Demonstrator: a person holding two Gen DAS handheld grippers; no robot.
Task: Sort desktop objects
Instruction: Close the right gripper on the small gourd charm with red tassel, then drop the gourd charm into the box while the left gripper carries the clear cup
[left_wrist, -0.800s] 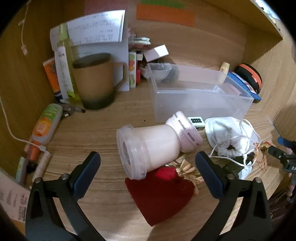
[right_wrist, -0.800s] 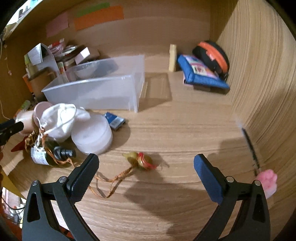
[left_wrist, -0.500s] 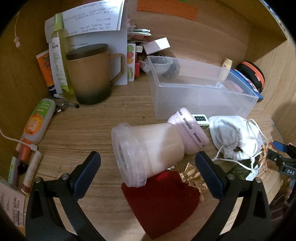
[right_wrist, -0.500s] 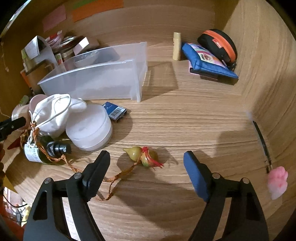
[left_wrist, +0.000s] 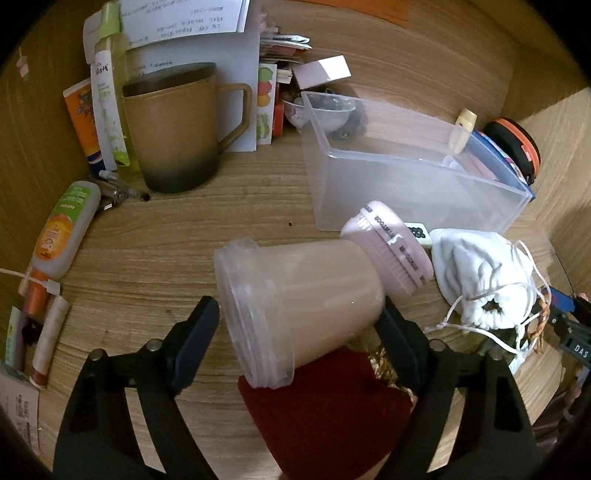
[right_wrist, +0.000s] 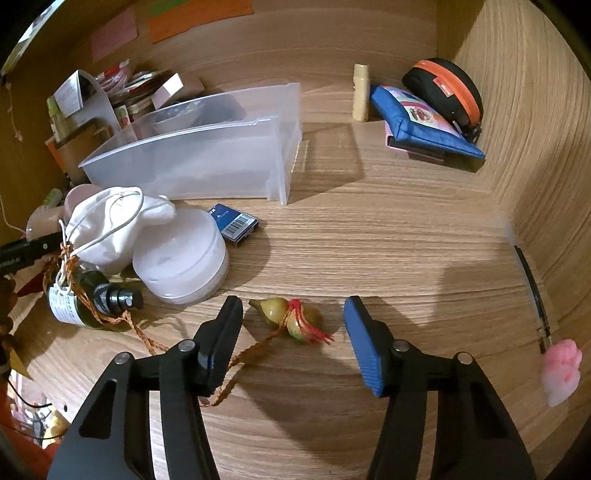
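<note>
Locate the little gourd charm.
In the right wrist view, the gourd charm lies on the desk between the right gripper's open fingers, just right of the white lidded jar.

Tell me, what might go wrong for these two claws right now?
The left gripper straddles a tipped plastic jar that rests partly on a red pouch; being round, it could roll or squirt out as the fingers close. The right gripper brackets a small gourd charm whose cord wraps a dark bottle, so lifting might drag that along.
</note>
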